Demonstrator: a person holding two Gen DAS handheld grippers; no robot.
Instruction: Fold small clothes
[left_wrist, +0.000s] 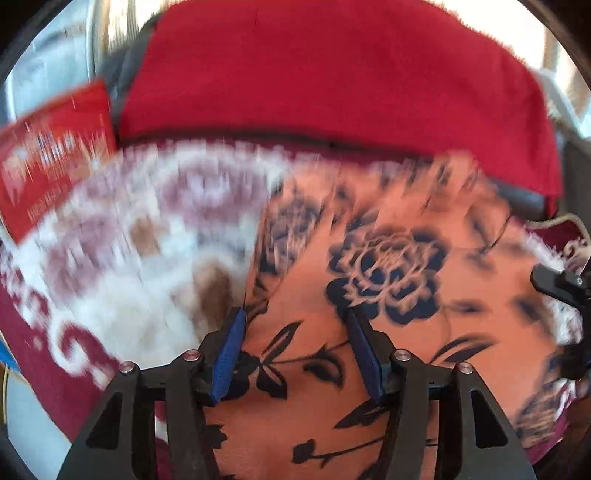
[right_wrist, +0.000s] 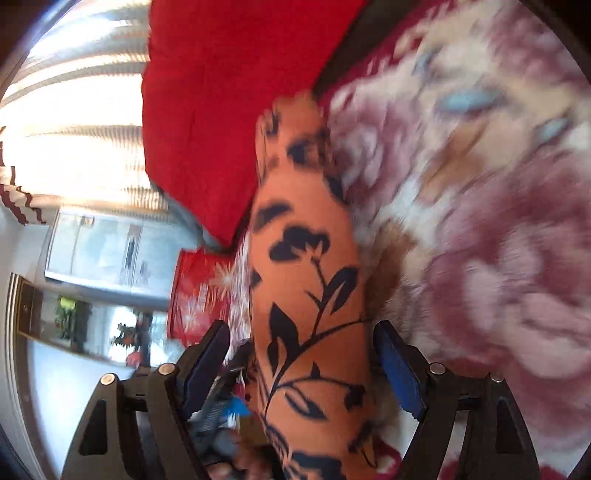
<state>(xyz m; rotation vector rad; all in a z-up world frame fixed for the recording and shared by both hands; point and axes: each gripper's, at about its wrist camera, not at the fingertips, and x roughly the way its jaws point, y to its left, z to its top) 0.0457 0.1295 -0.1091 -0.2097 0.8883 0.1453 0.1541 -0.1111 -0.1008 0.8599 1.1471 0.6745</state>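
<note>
An orange garment with a dark blue flower print (left_wrist: 388, 258) lies spread on a white and maroon flowered blanket (left_wrist: 147, 240). My left gripper (left_wrist: 295, 319) hovers open over the garment's left part, and its blue pads (left_wrist: 231, 350) pinch nothing. In the right wrist view the garment (right_wrist: 306, 258) runs as a narrow band between the fingers of my right gripper (right_wrist: 301, 328). That gripper stands open, with a gap between cloth and pad on each side. A black part at the right edge of the left wrist view (left_wrist: 554, 284) looks like the other gripper.
A big red cushion (left_wrist: 332, 74) lies beyond the garment, also visible in the right wrist view (right_wrist: 207, 110). A red printed box or bag (left_wrist: 55, 155) stands at the blanket's left edge. Both views are blurred. A bright window and a glass cabinet fill the left of the right wrist view.
</note>
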